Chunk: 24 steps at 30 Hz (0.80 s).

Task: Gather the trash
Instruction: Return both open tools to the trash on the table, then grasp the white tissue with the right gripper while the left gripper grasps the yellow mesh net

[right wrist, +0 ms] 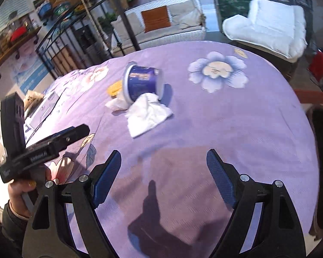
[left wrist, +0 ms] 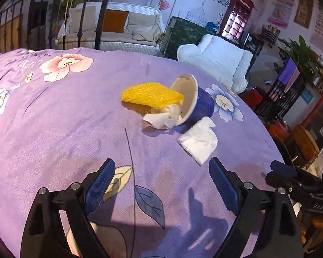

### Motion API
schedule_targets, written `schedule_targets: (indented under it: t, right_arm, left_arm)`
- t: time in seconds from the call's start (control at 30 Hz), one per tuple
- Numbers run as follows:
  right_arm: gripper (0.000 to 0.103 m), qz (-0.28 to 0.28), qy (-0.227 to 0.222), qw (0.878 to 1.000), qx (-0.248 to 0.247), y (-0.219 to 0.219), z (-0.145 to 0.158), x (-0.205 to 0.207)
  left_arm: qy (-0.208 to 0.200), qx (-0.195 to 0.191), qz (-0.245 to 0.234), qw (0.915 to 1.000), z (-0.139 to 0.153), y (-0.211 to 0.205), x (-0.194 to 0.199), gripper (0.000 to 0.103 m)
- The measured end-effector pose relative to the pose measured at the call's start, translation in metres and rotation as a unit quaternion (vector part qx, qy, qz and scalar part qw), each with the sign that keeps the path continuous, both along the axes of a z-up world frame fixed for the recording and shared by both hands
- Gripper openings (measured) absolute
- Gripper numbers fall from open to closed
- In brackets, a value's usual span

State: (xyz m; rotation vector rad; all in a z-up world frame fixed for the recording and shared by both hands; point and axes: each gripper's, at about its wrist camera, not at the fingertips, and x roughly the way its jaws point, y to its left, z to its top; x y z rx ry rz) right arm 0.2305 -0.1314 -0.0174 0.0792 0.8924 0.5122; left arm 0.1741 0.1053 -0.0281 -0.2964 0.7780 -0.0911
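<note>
Sideways, the blue cup [left wrist: 201, 104] spills a tissue [left wrist: 164, 116]; both hand-held grippers [left wrist: 161, 185] [right wrist: 163, 172] gape, holding nothing.

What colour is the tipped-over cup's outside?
Dark blue cup with a white rim, clearest in the right wrist view.

Left gripper [left wrist: 161, 185] and right gripper [right wrist: 163, 177] both spread wide, blue pads facing inward, nothing between. Side by side, pointing forward, close together.
</note>
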Motion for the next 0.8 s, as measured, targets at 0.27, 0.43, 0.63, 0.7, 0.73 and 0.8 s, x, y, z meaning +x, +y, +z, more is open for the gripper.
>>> schedule_targets:
  t: [0.27, 0.43, 0.63, 0.7, 0.73, 0.8]
  right_arm:
    - [0.081, 0.056, 0.022, 0.997, -0.048, 0.062, -0.016, 0.048]
    - [0.07, 0.068, 0.034, 0.994, -0.076, 0.08, -0.031, 0.072]
    - [0.053, 0.068, 0.044, 0.993, -0.086, 0.088, -0.039, 0.084]
    - [0.041, 0.068, 0.038, 0.993, -0.093, 0.089, -0.038, 0.085]
    - [0.035, 0.068, 0.035, 0.992, -0.097, 0.089, -0.038, 0.085]
    - [0.024, 0.069, 0.032, 0.992, -0.097, 0.088, -0.037, 0.084]
  left_arm:
    - [0.018, -0.079, 0.024, 0.9964, -0.003, 0.035, 0.04, 0.079]
    - [0.033, -0.116, 0.027, 0.9923, -0.011, 0.05, 0.068, 0.074]
    - [0.053, -0.169, 0.034, 0.9836, -0.019, 0.054, 0.097, 0.074]
    - [0.059, -0.185, 0.031, 0.9804, -0.022, 0.052, 0.106, 0.073]
    - [0.064, -0.193, 0.031, 0.9786, -0.024, 0.05, 0.11, 0.07]
    - [0.073, -0.204, 0.03, 0.9757, -0.028, 0.047, 0.117, 0.063]
